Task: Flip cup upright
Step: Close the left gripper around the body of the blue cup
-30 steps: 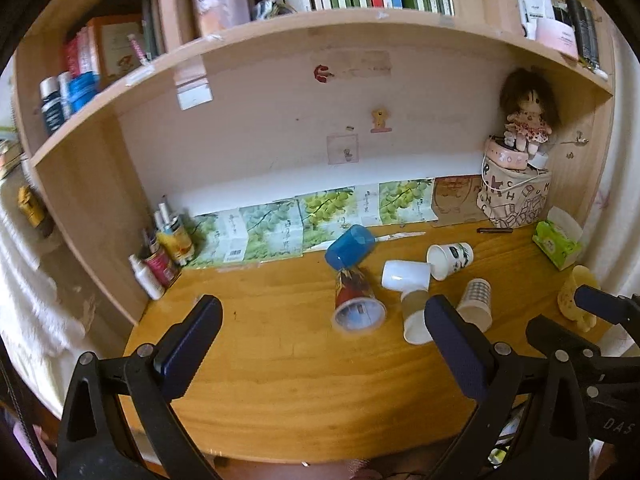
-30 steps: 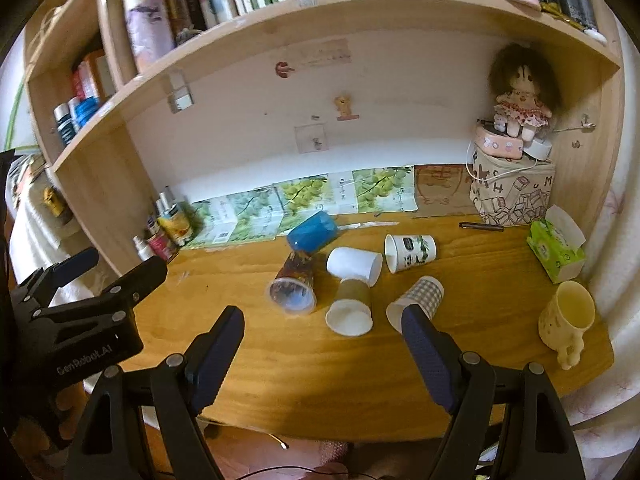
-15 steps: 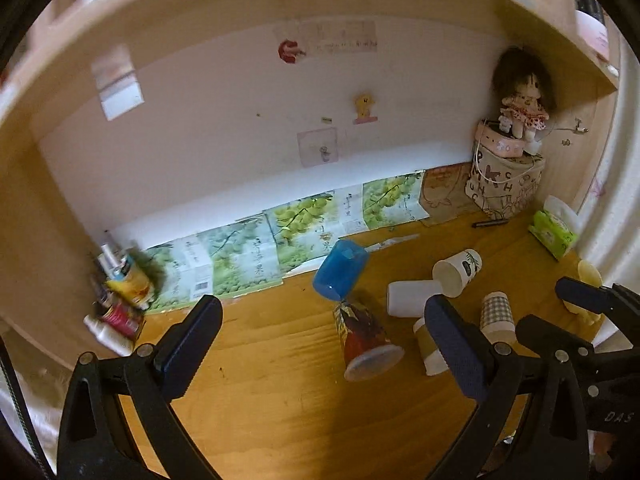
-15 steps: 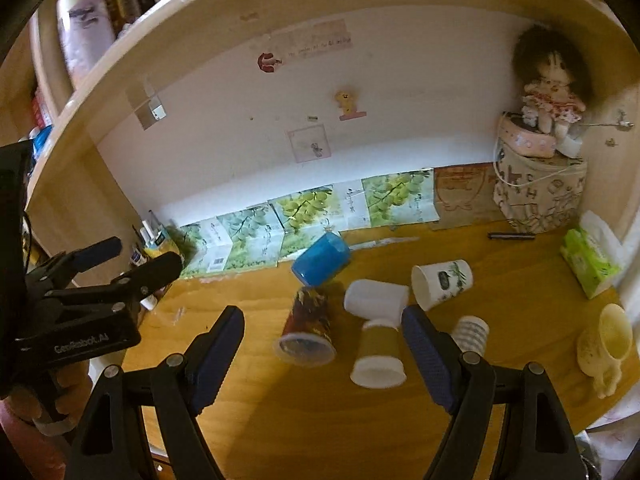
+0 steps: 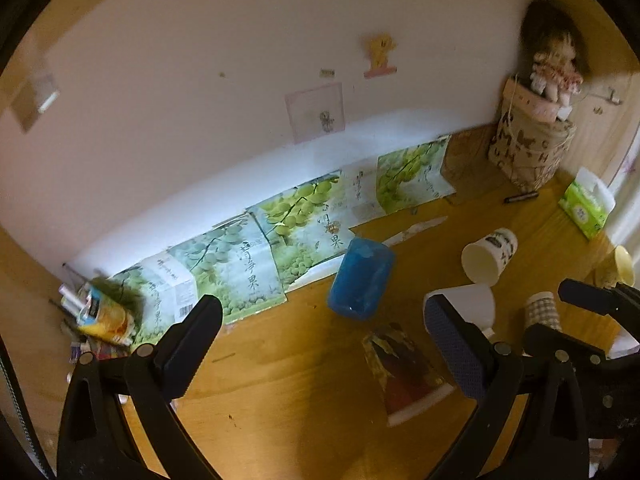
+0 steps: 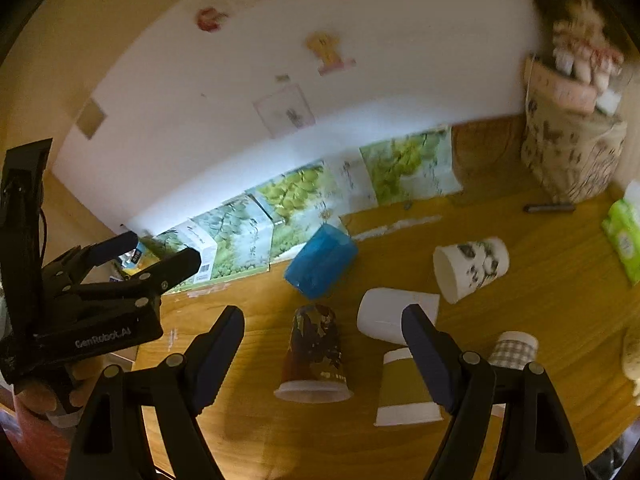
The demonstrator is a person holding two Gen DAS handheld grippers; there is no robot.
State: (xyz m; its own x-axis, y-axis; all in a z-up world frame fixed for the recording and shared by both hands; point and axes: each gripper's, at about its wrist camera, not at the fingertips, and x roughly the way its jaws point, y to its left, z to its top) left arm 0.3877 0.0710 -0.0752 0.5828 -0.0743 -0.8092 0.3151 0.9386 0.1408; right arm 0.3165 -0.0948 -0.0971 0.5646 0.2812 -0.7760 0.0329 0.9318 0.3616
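Observation:
Several cups lie tipped over on the wooden desk (image 6: 560,280). A blue cup (image 5: 361,279) (image 6: 321,261) lies on its side near the back. A dark patterned cup (image 5: 402,376) (image 6: 314,354) lies in front of it, mouth toward me. A plain white cup (image 6: 390,312), an olive cup (image 6: 404,390), a checked cup (image 6: 514,350) and a printed white cup (image 5: 490,254) (image 6: 472,266) lie to the right. My left gripper (image 5: 320,344) is open and empty above the desk. My right gripper (image 6: 322,344) is open and empty, its jaws either side of the dark patterned cup.
Green grape-print cartons (image 5: 248,264) line the back wall. Small bottles (image 5: 96,316) stand at the left. A patterned bag with a doll (image 5: 532,148), a green tissue pack (image 5: 586,208) and a yellow mug (image 5: 620,268) sit at the right. The left gripper also shows in the right view (image 6: 132,252).
Both grippers have moved forward and down toward the desk; the shelf and books above have left view and the cups look larger and closer.

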